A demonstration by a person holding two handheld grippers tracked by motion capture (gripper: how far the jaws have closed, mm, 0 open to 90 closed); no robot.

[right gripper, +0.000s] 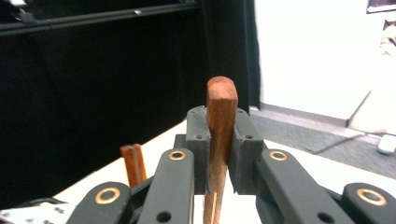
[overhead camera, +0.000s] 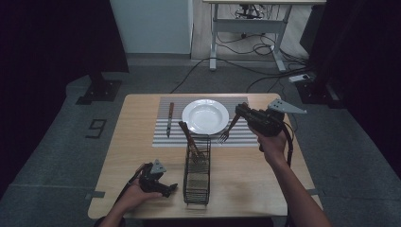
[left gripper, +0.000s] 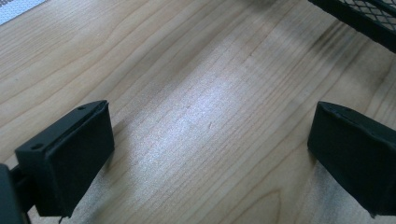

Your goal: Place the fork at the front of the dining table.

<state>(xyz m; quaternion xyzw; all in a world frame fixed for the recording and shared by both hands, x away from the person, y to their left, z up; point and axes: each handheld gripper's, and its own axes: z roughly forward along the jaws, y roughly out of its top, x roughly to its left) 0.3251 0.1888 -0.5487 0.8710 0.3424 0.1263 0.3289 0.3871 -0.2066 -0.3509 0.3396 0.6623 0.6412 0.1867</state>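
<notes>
— Over the striped placemat (overhead camera: 163,138), just right of the white plate (overhead camera: 205,116), the right gripper (overhead camera: 239,112) holds the fork (overhead camera: 228,128) clamped by its wooden handle, tines hanging down toward the mat. What worries you here?

— The grip sits high on the handle. From the right gripper view the jaws are closed flat on the fork handle (right gripper: 220,122), with the handle end poking out past them, so most of the fork hangs below. I think it could swivel in the pads if the tines catch on something.

— On what?

— The plate rim, most likely; it's just beside the tines. A sideways drift would knock it or scrape across it. The wire caddy (overhead camera: 196,176) is near too, with a wooden-handled piece (overhead camera: 189,138) leaning out of it toward the plate.

— And room to set it down?

— The bare strip of mat right of the plate looks narrow but free. The mat's right edge is close, and the table (overhead camera: 246,184) edge lies not far beyond, so a slipped fork could slide that way. The knife (overhead camera: 170,118) lies left of the plate, well apart.

— The other hand?

— The left gripper (overhead camera: 160,185) rests low on the wood by the caddy's near end, jaws wide apart with nothing between them, out of the way.
</notes>
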